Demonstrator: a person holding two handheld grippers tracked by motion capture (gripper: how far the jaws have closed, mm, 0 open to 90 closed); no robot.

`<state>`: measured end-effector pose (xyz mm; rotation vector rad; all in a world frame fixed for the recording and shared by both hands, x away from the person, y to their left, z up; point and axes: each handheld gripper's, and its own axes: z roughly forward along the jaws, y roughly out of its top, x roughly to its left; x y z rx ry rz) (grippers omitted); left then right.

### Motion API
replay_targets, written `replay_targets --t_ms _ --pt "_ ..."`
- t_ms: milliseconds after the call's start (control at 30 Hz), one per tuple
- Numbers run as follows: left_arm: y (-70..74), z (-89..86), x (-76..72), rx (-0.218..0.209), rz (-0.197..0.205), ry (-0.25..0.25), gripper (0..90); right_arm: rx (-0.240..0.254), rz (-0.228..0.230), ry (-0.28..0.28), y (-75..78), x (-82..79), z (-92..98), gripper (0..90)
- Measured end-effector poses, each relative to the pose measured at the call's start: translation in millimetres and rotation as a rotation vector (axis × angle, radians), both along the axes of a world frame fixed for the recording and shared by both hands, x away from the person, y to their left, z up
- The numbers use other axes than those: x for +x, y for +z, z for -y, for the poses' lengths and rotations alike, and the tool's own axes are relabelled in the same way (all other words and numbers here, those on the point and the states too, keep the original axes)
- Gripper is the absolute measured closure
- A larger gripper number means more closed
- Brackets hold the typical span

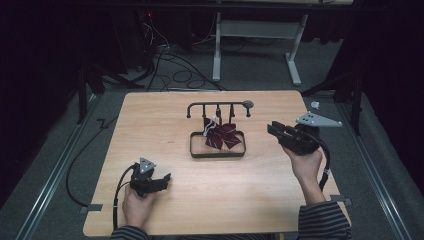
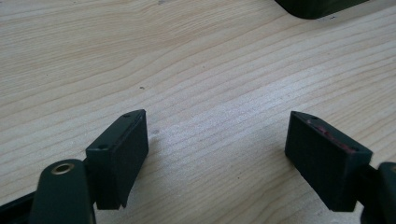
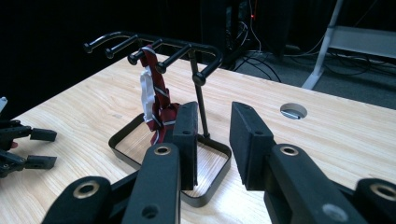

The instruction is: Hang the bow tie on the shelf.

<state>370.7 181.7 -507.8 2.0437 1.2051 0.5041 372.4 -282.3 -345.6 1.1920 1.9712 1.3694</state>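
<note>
A black rack (image 1: pixel 218 105) with several pegs stands on its tray base (image 1: pixel 217 155) at the table's middle. A maroon striped bow (image 1: pixel 222 135) hangs from one peg by a white loop and droops into the tray. In the right gripper view the bow (image 3: pixel 156 105) hangs just beyond the left jaw. My right gripper (image 1: pixel 272 129) hovers right of the tray, pointing at it; there its jaws (image 3: pixel 212 121) stand a little apart with nothing between them. Low on the wood at the front left, my left gripper (image 1: pixel 165 178) is wide open (image 2: pixel 217 140) and empty.
The wooden table (image 1: pixel 165 120) has a round cable hole (image 1: pixel 248 104) behind the rack. A corner of the tray (image 2: pixel 317 7) shows at the top of the left gripper view. Cables and a desk frame (image 1: pixel 217 45) lie on the floor beyond.
</note>
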Motion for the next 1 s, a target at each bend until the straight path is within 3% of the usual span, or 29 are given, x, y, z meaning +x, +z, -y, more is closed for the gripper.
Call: replay_targets --t_ms 500,1000 --pt "0.0 0.0 0.0 0.0 0.0 0.0 21.9 0.02 -0.013 -0.027 -10.1 -14.0 16.8 73.7" --pt "0.0 0.0 0.0 0.0 0.0 0.0 22.0 0.045 -0.056 -0.046 -35.1 -23.2 23.5 73.0"
